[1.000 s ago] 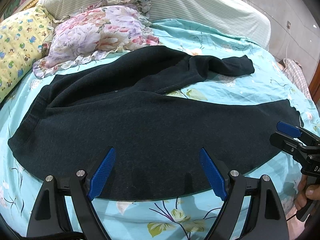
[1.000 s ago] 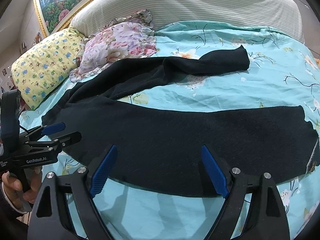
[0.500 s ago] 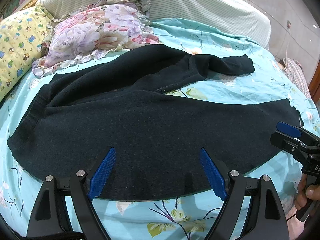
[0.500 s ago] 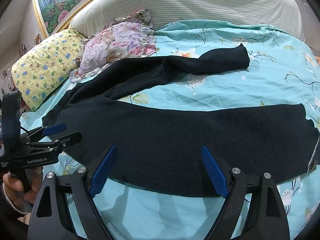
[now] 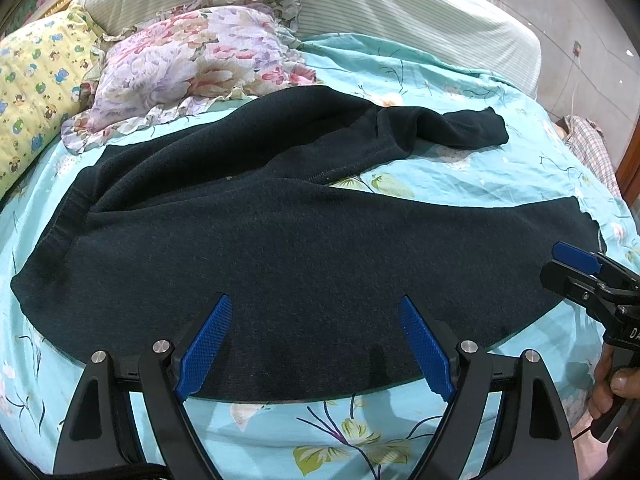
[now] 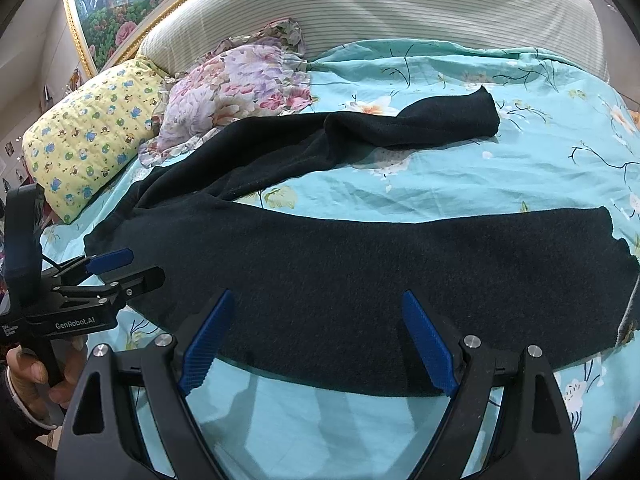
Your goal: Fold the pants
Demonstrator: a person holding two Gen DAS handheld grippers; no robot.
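Dark pants [image 5: 300, 248] lie spread on a bed with a turquoise flowered sheet [image 5: 460, 168]. Their waistband [image 5: 52, 236] is at the left and the two legs fan out to the right. The near leg [image 6: 440, 268] lies flat, while the far leg [image 6: 420, 124] is rumpled towards its cuff. My left gripper [image 5: 314, 304] hovers open over the hip part near the front hem, also seen as the left gripper [image 6: 132, 268] by the waistband. My right gripper [image 6: 317, 298] stands open over the near leg, and the right gripper [image 5: 568, 266] shows near that leg's cuff. Neither holds anything.
A yellow printed pillow [image 5: 28, 100] and a floral pillow [image 5: 192, 64] lie at the back left against a striped headboard [image 5: 380, 8]. A checked cloth [image 5: 592, 148] lies off the bed's right side. A framed painting [image 6: 116, 4] hangs behind. A hand [image 6: 28, 372] grips the left tool.
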